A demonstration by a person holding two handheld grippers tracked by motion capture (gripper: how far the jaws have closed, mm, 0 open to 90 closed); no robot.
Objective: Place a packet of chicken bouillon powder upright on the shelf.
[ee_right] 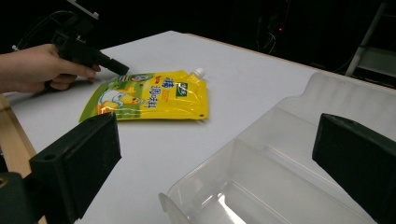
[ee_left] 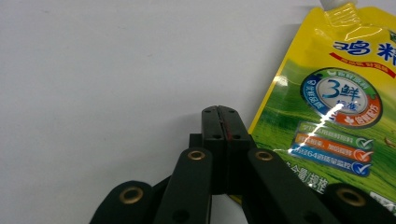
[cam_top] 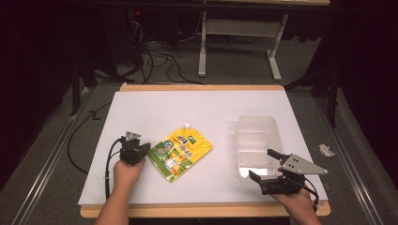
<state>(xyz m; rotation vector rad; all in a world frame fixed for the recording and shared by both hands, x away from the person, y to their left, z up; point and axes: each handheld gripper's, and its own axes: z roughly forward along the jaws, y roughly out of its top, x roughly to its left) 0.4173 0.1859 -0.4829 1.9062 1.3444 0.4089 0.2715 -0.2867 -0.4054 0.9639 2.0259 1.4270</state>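
Pouch (cam_top: pixel 184 152): a yellow spouted pack lying flat on the white bench (cam_top: pixel 155 110), left of the middle, well apart from the clear tray (cam_top: pixel 256 143) on the right. The left gripper (cam_top: pixel 145 149) sits at the pouch's near-left edge with its jaws pressed together; in the left gripper view they lie just beside the pack, and whether they nip its rim I cannot tell. The right gripper (cam_top: pixel 263 165) waits at the tray's near end, jaws spread wide and holding nothing. The tray looks empty, so the job seems barely begun: the pouch has yet to be lifted and carried over, by my reading.
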